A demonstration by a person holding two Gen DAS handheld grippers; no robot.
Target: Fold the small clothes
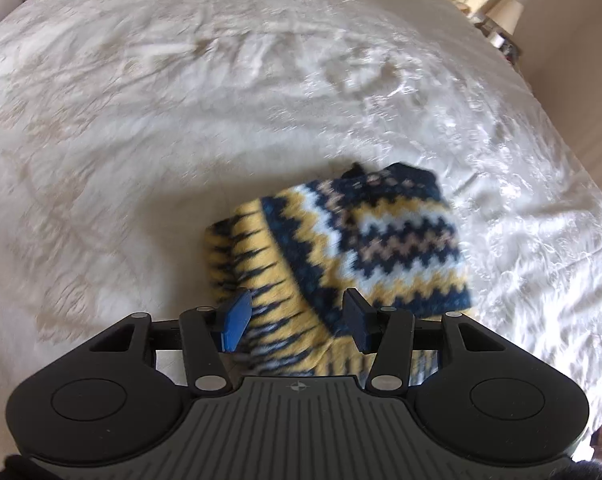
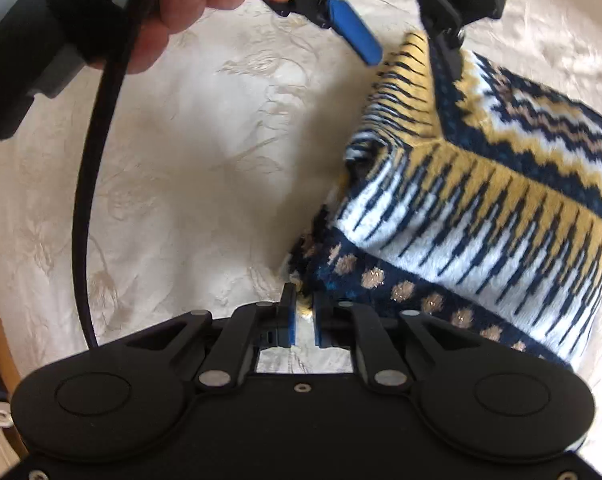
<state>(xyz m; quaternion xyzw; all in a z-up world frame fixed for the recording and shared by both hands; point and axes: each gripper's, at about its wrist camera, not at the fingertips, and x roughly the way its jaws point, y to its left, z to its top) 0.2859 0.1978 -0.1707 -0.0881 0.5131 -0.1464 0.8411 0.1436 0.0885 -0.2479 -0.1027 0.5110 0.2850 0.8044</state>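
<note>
Black linkages and two blue pads of the right gripper (image 2: 304,312) fill the bottom of the right wrist view. Its jaws are drawn nearly together, and a small yellow tip of the garment (image 2: 481,184) is pinched between them at the garment's near corner. The garment, a fleece knit in navy, yellow, white and tan zigzags, is laid folded on the cream bedspread (image 2: 181,184), to the right of centre in this view.

From the left wrist view, the left gripper (image 1: 297,314) is held over the near edge of the garment (image 1: 341,248) with its jaws apart; the pads are not seen to press on the fabric, so it is released. In the right wrist view that same gripper (image 2: 405,36) is seen at the top, above the garment's far edge, carried by a hand (image 2: 189,4) with a black cable (image 2: 85,216) hanging from it.

A lamp (image 1: 503,14) is seen beyond the bed's far corner.
</note>
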